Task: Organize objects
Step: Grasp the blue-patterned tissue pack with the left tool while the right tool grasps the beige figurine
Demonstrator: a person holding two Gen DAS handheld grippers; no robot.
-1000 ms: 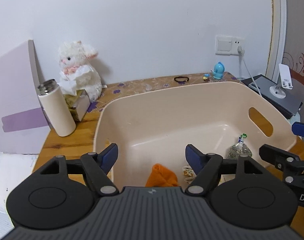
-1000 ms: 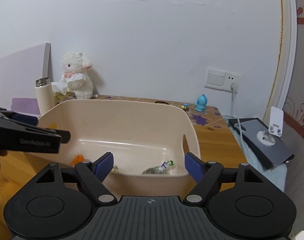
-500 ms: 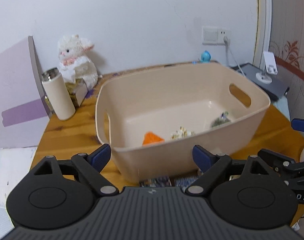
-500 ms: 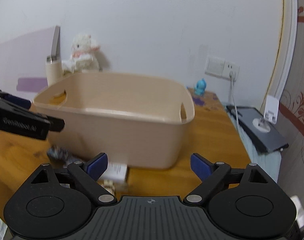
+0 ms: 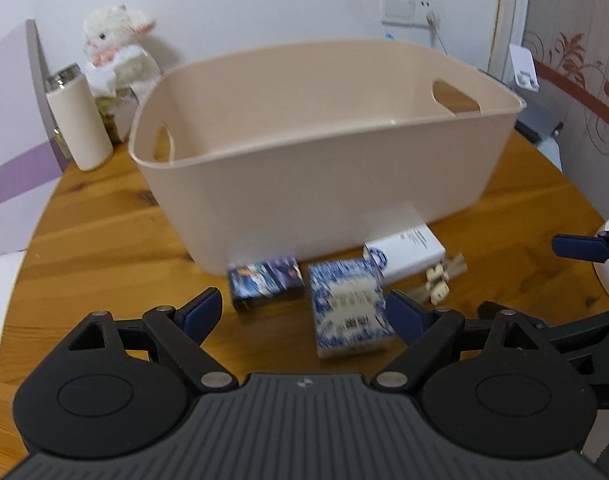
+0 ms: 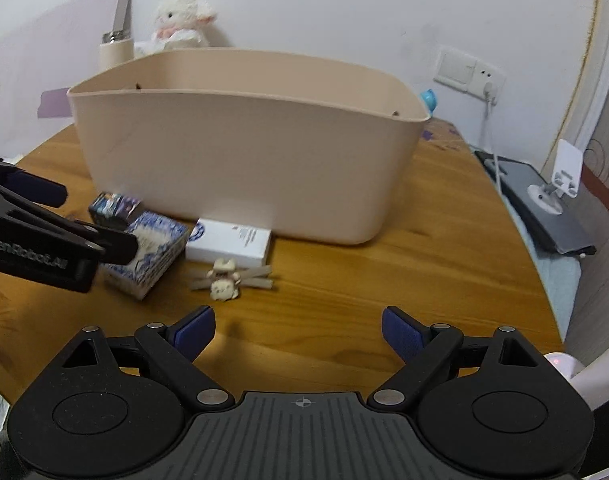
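Observation:
A beige plastic basket (image 5: pixel 328 184) (image 6: pixel 248 160) stands on the round wooden table (image 5: pixel 96 248). In front of it lie a dark printed box (image 5: pixel 266 282) (image 6: pixel 113 207), a blue-and-white patterned box (image 5: pixel 348 312) (image 6: pixel 152 250), a white box (image 5: pixel 404 252) (image 6: pixel 228 245) and a small cream figurine on flat sticks (image 5: pixel 438 280) (image 6: pixel 224 278). My left gripper (image 5: pixel 304 314) is open, low over the patterned box; it also shows at the left of the right wrist view (image 6: pixel 44 236). My right gripper (image 6: pixel 298 330) is open and empty, just before the figurine.
A cream flask (image 5: pixel 80 120), a white plush lamb (image 5: pixel 120 48) and a tissue box stand behind the basket at the left. A wall socket with a cable (image 6: pixel 470 70), a small blue toy (image 6: pixel 428 100) and a dark device with a white stand (image 6: pixel 552 200) are at the right.
Both grippers have pulled back from over the basket and dropped low to the table in front of it. The boxes and the figurine have come into view. Both stay open.

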